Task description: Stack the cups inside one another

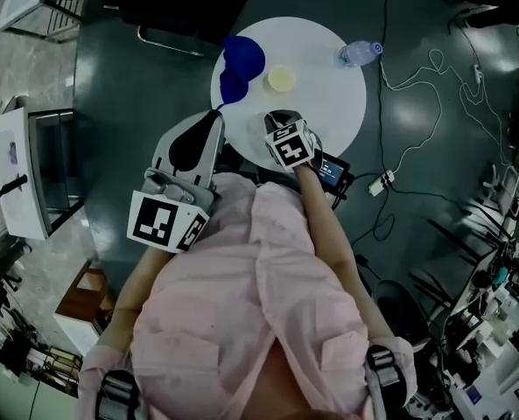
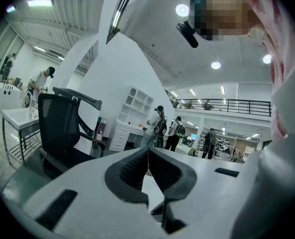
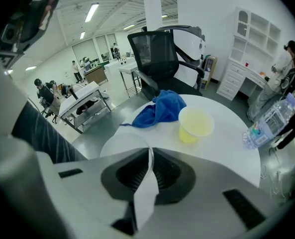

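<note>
One pale cup [image 3: 121, 142], mostly hidden, rim tight betw. R gripper [image 3: 149, 154] jaws; L gripper [image 2: 148, 154] jaws together, empty.

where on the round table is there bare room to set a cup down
Widest bare patch: the right half of the table, between the yellow cup and the water bottle. The near rim in front of the yellow cup is also bare. Crowded: far left, where the blue cloth lies beside that cup.
</note>
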Demonstrator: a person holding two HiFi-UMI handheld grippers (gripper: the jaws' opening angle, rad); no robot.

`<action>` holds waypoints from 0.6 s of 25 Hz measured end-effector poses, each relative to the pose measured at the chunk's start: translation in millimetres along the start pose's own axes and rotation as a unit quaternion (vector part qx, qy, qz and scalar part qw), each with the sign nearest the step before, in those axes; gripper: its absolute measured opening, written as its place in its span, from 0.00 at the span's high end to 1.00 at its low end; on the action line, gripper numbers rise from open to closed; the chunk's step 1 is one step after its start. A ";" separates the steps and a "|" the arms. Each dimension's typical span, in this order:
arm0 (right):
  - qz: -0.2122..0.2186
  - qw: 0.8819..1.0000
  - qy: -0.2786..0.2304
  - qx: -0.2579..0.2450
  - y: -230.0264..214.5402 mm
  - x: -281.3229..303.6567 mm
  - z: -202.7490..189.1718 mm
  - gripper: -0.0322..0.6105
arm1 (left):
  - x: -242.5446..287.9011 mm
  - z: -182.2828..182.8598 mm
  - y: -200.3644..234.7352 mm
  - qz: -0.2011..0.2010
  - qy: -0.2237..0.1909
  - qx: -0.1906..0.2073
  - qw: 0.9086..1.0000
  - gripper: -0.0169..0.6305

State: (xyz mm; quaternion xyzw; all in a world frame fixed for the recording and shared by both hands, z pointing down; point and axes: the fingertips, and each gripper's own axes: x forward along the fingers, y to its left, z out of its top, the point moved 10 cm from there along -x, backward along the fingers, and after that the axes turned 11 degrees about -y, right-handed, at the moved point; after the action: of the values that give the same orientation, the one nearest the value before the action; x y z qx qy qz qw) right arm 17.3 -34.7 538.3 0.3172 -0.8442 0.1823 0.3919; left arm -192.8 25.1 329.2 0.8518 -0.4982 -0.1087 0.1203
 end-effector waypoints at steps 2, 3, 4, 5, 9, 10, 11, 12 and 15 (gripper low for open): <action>-0.001 1.000 0.000 -0.005 -0.4 1.8 0.1 0.89 | 0.1 -0.9 0.3 0.001 0.000 0.000 1.000 0.94; -0.001 1.000 0.000 -0.010 -0.2 2.6 0.4 0.89 | -0.1 -1.1 0.5 0.001 0.000 0.000 1.000 0.95; -0.001 1.000 0.000 -0.015 0.5 3.1 0.8 0.89 | -0.4 -1.2 0.8 0.001 0.000 0.000 1.000 0.94; -0.001 1.000 0.001 -0.021 1.6 3.3 1.4 0.89 | -0.8 -1.0 1.0 0.002 0.000 0.000 1.000 0.95; 0.003 0.999 -0.003 -0.040 4.8 2.9 3.6 0.89 | 0.1 -0.1 0.2 0.001 0.000 0.000 1.000 0.94; 0.004 0.999 -0.005 -0.045 4.9 2.9 3.7 0.89 | 0.8 -0.2 -0.2 0.000 0.000 0.000 1.000 0.95; 0.004 0.999 -0.007 -0.050 5.4 2.8 3.5 0.89 | 1.0 -0.3 -0.5 0.000 0.000 0.000 1.000 0.94; 0.004 0.999 -0.009 -0.054 6.4 2.8 3.1 0.89 | 0.6 -0.5 -0.8 0.000 0.000 0.000 1.000 0.95; 0.007 0.998 -0.013 -0.061 11.0 3.2 1.7 0.89 | -2.1 -1.2 -1.1 0.000 -0.001 0.000 1.000 0.94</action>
State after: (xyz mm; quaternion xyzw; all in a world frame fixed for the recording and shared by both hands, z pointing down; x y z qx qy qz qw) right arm 7.3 -28.8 539.1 0.2893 -0.8607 0.1288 0.3988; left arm -192.6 27.6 330.1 0.8515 -0.4985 -0.1098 0.1196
